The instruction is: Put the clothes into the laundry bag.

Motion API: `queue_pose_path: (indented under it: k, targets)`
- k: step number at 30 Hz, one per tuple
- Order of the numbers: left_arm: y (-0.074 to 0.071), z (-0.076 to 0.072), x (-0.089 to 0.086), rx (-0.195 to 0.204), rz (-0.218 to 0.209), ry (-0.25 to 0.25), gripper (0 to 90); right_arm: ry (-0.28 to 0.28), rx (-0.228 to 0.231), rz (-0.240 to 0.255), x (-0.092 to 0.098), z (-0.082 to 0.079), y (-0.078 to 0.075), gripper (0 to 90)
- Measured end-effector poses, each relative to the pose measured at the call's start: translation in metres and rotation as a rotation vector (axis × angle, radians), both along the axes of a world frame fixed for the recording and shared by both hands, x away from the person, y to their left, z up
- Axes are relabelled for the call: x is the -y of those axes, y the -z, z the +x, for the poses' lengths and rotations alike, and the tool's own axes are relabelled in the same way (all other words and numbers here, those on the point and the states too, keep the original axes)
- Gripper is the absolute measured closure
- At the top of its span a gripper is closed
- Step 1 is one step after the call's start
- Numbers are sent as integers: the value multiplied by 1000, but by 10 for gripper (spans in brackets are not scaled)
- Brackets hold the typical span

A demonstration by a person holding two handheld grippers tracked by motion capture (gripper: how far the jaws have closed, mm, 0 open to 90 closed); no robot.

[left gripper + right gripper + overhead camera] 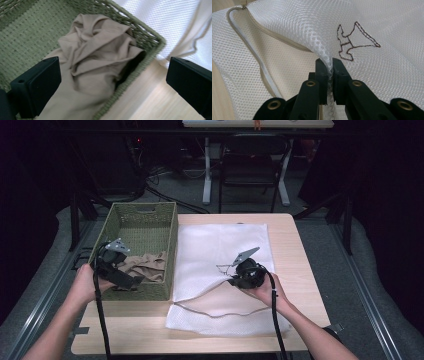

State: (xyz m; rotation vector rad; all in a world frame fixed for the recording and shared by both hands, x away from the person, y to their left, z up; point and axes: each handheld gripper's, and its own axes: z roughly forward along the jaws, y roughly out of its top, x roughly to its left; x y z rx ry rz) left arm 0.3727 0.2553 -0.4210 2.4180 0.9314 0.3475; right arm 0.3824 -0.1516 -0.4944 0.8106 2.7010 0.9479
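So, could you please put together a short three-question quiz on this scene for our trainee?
1. True or false: the right gripper is shut on the white mesh bag.
2. Where does the beige cloth lie?
3. The left gripper has its jaws: A) shut on the cloth, B) open above it.

Key:
1. True; it pinches a fold beside the open zipper.
2. In the green woven basket.
3. B.

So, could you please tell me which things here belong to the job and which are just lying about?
Job:
- white mesh laundry bag, pinched by right claw
- crumpled beige cloth
- green woven basket
- left claw, open

Lying about:
- black chair
- floor cables
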Motion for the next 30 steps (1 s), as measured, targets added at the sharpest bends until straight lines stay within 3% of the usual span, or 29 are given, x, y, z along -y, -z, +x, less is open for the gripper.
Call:
queue_pose_path:
  k: [8,17,30]
  targets:
    - [5,26,7,-52,84,39,0,0,0,-2,0,0,0,848]
    - [21,46,16,-114,164,76,0,-1,3,-4,0,0,0,847]
    - [39,63,25,-166,193,92,1,-2,2,-4,0,0,0,847]
